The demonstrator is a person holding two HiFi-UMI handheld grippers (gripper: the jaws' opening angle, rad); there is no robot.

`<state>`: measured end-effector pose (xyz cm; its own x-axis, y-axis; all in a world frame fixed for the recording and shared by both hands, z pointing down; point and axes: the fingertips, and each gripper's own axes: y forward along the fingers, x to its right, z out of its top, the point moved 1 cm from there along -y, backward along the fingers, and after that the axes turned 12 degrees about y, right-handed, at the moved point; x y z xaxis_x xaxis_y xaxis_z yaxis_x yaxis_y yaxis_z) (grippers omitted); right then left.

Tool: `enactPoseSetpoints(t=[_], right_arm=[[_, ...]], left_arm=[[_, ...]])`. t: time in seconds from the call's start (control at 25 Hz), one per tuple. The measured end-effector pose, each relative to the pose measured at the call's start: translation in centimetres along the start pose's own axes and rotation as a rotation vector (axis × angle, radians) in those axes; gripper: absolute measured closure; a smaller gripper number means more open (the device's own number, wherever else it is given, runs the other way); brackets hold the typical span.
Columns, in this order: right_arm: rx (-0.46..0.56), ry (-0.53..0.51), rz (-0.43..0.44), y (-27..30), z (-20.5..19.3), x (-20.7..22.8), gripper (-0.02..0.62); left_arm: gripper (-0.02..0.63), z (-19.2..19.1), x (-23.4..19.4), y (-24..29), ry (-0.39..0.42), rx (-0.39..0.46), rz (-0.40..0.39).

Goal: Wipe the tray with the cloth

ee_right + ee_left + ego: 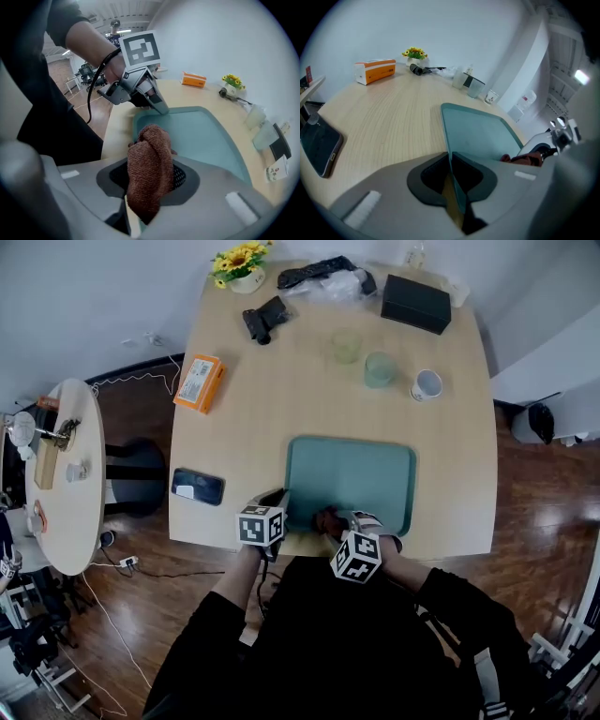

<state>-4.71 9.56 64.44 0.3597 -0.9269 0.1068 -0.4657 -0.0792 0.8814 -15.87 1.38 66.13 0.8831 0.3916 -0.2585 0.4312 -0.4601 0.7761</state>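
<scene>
The left tongs [451, 161] are clenched on the teal tray's [483, 133] near-left rim. The right tongs [151, 180] grasp the brown cloth [149, 154], bunched over the tray's near edge on the counter [281, 399]. The orange box's [199, 382] print is illegible.

I take the tray [352, 460], at the near edge of the table [281, 427], as dial centre. The cloth [327, 519] lies in it at 7 o'clock. On the table: phone [197, 487] at 9, box [199, 382] at 10, flowers [240, 263] at 11 at the far edge, glass [379, 369] at 12, mug [427, 384] at 1.
</scene>
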Motion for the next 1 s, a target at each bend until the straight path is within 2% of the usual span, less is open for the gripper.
enactPoseSetpoints(t=[0.16,0.32,0.72,0.84,1.0], right_arm=[[-0.004,0.006,0.004,0.0,0.1,0.7,0.466],[0.000,-0.011,-0.032,0.0,1.2,3.1,0.466],[-0.007,0.032,-0.214,1.1,6.8,17.6,0.466],[-0.016,0.039,-0.213,1.4,7.8,18.5,0.466],[-0.026,0.023,-0.206,1.9,7.9,17.1,0.466]], left_arm=[[0.595,0.0,0.1,0.2,0.004,0.000,-0.008],[0.595,0.1,0.2,0.1,0.005,0.003,-0.016],[0.594,0.2,0.4,0.3,0.007,0.012,-0.034],[0.593,0.2,0.4,0.2,0.002,0.013,-0.045],[0.592,0.1,0.2,0.1,0.000,0.015,-0.051]])
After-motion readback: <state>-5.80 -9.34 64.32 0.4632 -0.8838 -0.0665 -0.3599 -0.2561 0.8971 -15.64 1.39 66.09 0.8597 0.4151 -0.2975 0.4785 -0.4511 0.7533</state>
